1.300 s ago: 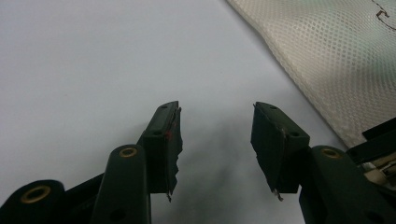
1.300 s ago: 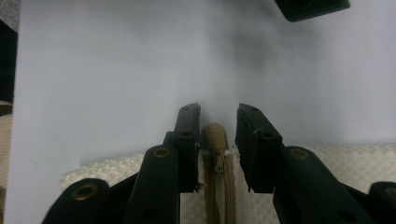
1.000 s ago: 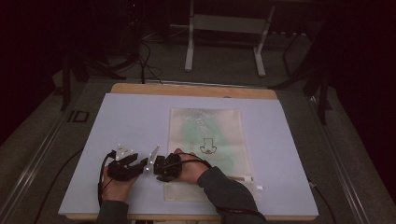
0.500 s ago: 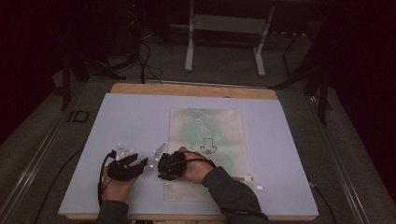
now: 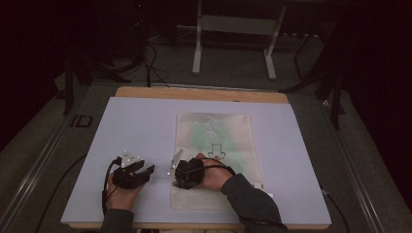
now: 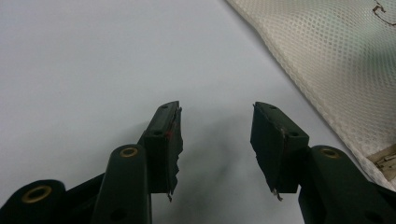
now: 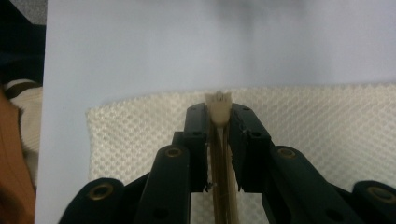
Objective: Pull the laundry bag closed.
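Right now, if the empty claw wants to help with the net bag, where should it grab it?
Probably the mesh bag's near left corner, coming in from the left. The bag lies flat on the table, so its thin edge is the only part to pinch. The left claw is open just left of it, while the right claw is around the zipper pull.

The mesh bag (image 5: 216,160) lies on the table (image 5: 145,126), right of centre.
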Action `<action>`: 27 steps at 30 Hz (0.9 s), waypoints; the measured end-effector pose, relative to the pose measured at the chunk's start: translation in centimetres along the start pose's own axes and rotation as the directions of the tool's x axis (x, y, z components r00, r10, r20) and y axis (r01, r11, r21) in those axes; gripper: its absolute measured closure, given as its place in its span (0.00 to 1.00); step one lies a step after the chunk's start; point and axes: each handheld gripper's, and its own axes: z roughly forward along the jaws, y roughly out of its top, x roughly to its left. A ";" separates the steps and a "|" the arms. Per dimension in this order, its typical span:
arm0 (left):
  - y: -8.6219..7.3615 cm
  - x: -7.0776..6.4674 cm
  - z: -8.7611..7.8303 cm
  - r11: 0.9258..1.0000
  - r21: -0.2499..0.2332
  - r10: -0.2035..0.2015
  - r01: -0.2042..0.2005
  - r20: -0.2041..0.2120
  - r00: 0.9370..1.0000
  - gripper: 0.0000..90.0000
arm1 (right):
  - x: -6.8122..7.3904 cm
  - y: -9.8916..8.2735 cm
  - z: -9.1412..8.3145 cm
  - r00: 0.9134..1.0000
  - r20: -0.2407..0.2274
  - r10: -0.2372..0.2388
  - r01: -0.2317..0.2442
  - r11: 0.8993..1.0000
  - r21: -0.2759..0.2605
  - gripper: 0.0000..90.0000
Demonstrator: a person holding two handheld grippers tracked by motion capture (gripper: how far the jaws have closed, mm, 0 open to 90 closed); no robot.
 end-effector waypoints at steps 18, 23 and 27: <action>-0.1 -0.2 -0.2 1.000 -0.001 0.015 -0.015 0.029 0.999 0.65 | -0.3 0.5 0.6 1.000 -0.006 0.003 -0.003 1.000 0.020 0.91; -0.1 -0.4 -0.3 1.000 -0.002 0.028 -0.028 0.048 0.998 0.69 | -0.5 0.1 0.9 1.000 -0.018 0.006 -0.005 1.000 0.030 0.91; -0.2 -0.7 -0.5 0.999 0.002 0.050 -0.050 0.059 0.997 0.75 | -0.6 -0.2 1.1 1.000 -0.023 0.019 -0.019 1.000 0.015 0.91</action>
